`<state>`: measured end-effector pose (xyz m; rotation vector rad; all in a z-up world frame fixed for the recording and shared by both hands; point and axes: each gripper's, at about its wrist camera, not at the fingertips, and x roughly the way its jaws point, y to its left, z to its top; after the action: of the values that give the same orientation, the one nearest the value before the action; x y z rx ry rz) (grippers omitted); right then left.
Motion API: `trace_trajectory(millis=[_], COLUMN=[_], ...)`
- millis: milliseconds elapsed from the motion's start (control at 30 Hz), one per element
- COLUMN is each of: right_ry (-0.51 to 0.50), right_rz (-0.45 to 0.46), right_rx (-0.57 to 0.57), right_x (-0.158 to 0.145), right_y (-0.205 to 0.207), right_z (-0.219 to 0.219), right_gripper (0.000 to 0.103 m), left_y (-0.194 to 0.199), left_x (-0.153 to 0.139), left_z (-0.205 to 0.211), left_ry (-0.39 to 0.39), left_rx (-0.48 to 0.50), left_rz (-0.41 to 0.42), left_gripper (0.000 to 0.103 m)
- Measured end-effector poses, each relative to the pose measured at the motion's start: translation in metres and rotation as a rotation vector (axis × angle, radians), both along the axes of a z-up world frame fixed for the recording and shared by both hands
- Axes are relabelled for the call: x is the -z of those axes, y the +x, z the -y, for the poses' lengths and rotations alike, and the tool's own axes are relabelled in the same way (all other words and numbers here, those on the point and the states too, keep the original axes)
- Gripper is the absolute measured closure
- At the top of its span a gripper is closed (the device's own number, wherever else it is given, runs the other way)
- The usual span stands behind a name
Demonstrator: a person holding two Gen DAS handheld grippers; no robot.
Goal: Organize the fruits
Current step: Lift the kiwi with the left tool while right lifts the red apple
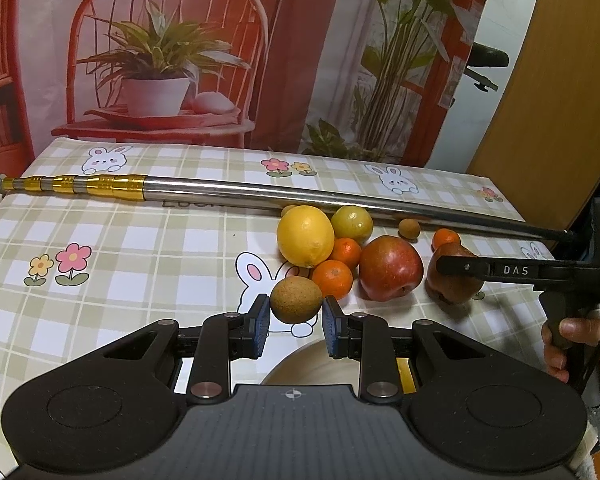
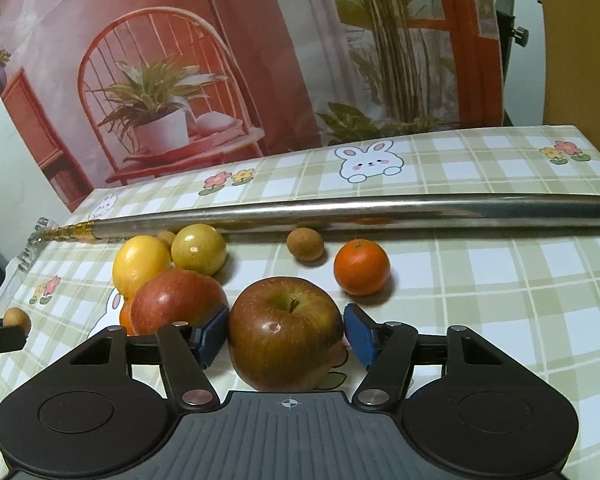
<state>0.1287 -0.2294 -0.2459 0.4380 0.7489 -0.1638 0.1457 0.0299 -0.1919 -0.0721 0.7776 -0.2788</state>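
Apple [image 2: 284, 340] upright, stem up; right gripper [image 2: 286, 334] brackets it.

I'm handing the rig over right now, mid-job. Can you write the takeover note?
Left gripper: shut on a small brown fruit.
Right gripper: pads at both sides of the dark apple, which sits on the tablecloth; a firm grip is not clear.
Still loose in a cluster: lemon, green-yellow citrus, red apple, two mandarins. A third mandarin and another brown fruit lie apart, near the metal pole.
Done: nothing visibly sorted yet.
Left: place both fruits, then the rest.
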Motion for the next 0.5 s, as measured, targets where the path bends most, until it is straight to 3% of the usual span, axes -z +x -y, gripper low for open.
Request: trace_trajectory(millis=[500], right_ry=[0.008], right_rz=[-0.03], right_rx=[0.002], right_x=[-0.002], right_y=[-0.002], right_z=[-0.005], right_gripper=[0.045], left_y=[-0.01], left_x=[0.005], left_z=[-0.011], left_ry=[-0.003], left_rx=[-0.008], left_rz=[-0.017], left_gripper=[0.073])
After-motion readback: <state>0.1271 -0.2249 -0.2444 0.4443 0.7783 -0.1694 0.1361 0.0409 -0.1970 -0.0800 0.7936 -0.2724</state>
